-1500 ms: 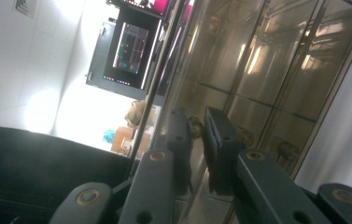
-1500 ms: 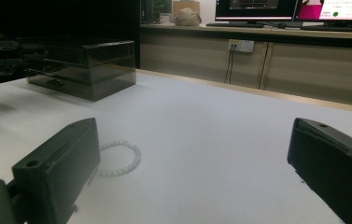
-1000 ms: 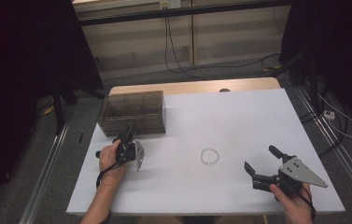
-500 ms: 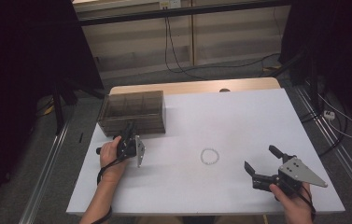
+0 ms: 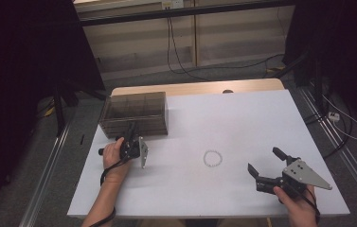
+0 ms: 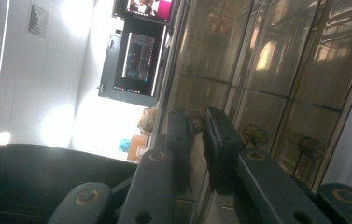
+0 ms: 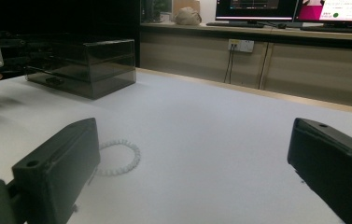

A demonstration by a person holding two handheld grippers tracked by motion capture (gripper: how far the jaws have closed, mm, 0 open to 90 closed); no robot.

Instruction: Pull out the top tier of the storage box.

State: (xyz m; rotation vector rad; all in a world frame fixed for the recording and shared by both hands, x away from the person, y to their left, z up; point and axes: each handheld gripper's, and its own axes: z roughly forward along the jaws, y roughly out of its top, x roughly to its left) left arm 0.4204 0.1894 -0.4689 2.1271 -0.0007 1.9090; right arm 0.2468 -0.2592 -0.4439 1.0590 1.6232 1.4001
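A smoky see-through box (image 5: 135,113) with inner dividers is sitting near the far left corner of the white table (image 5: 242,118). In the left gripper view its compartments (image 6: 276,88) are showing small dark shapes low down, too dim to tell what they are.

The left gripper (image 5: 129,134) is lying rolled on its side at the box's near wall, jaws pointing away from the person and into that wall. The jaws are standing nearly together, with a narrow gap; in the left gripper view they seem to be straddling an edge of the box, but whether the pads are pressing on it cannot be told.

A white bead bracelet (image 5: 212,158) is lying flat on the table, a closed ring with no long axis, well apart from the box and between the two grippers.

The right gripper (image 5: 263,163) is resting near the front right of the table, jaws spread wide and empty, pointing left toward the bracelet (image 7: 117,157), not touching it.
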